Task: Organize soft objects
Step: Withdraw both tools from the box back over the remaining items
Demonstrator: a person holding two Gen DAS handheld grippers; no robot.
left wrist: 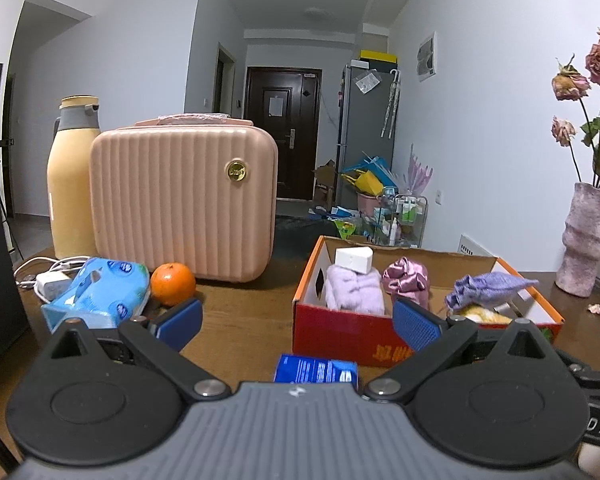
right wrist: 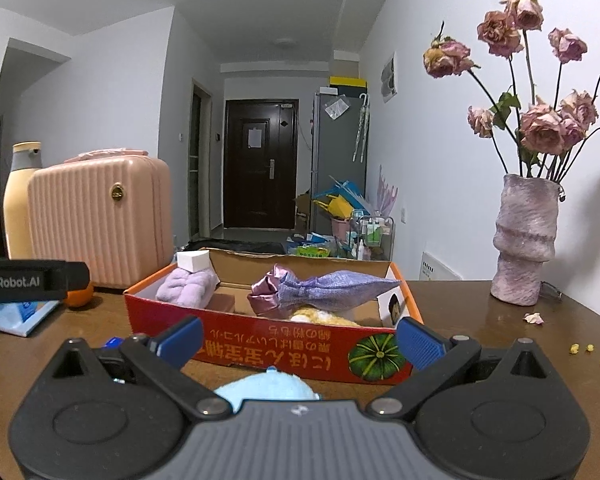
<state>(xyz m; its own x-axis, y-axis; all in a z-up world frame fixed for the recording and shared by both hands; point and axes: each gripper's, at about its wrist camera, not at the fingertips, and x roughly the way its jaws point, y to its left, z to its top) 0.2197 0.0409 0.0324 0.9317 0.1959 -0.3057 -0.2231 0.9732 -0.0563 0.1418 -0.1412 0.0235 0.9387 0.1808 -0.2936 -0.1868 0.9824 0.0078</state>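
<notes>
A pale blue soft thing [right wrist: 266,386] lies just below my right gripper [right wrist: 300,338], spread and empty like my left gripper [left wrist: 296,318], near the red box [right wrist: 268,344] of soft things; I judge a shallow pinch could slip off it.

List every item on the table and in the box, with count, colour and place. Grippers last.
cardboard box: 1, red-orange, table centre
fluffy cloth: 1, lilac, box's left end
white block: 1, white, on the fluffy cloth
satin scrunchie: 1, pink, box middle
knit pouch: 1, purple, box right
yellow plush: 1, under the pouch
light-blue soft item: 1, before the box
small blue pack: 1, before the box
tissue pack: 1, blue, left
orange: 1, left
case: 1, pink, behind
flask: 1, yellow, far left
charger: 1, white, left
vase: 1, pinkish, right, dried roses
left gripper: open
right gripper: open
</notes>
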